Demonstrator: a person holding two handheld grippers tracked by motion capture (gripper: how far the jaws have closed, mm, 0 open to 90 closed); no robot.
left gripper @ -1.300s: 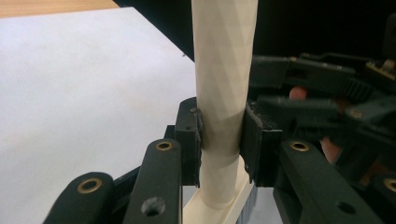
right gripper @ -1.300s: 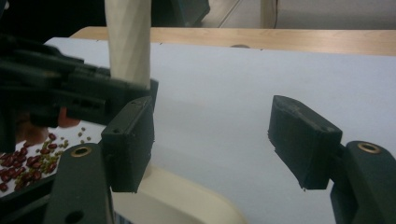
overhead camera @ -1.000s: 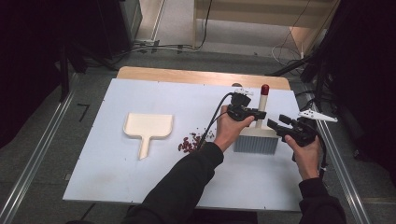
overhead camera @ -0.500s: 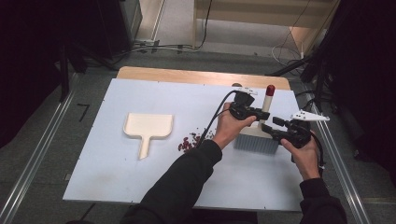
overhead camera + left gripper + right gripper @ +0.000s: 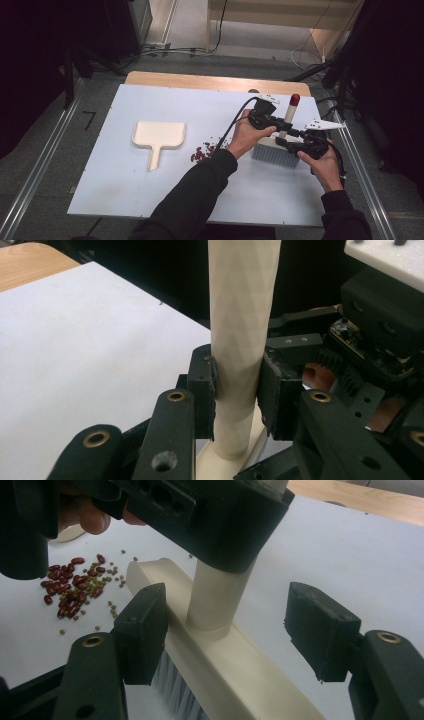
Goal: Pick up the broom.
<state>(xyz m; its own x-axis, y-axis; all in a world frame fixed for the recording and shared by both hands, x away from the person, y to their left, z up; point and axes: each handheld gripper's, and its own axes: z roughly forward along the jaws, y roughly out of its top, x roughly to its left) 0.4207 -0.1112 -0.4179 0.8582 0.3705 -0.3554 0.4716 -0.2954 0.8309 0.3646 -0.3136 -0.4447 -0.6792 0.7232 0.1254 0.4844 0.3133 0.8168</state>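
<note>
A cream brush stands on its bristles (image 5: 272, 154) at the table's right, its handle topped by a red tip (image 5: 294, 99). My left gripper (image 5: 276, 123) is shut on the cream handle (image 5: 239, 335), with both pads pressed against it (image 5: 237, 390). My right gripper (image 5: 294, 144) sits low by the brush head. Its jaws are open (image 5: 230, 630) and straddle the handle's base and the cream brush head (image 5: 220, 665) with a gap on each side. A pile of red beans and small green ones (image 5: 202, 152) (image 5: 75, 587) lies left of the brush. A cream dustpan (image 5: 159, 136) lies further left.
The white board (image 5: 125, 195) covers most of the table, with a wooden strip (image 5: 200, 81) along its far edge. Metal rails run along both sides. Both forearms come in from the bottom, and the left gripper's cable loops over the board near the beans.
The brush handle's red tip has leaned slightly right. My right gripper has edged left and lower, closer to the brush head. The left gripper keeps its grip on the handle.
</note>
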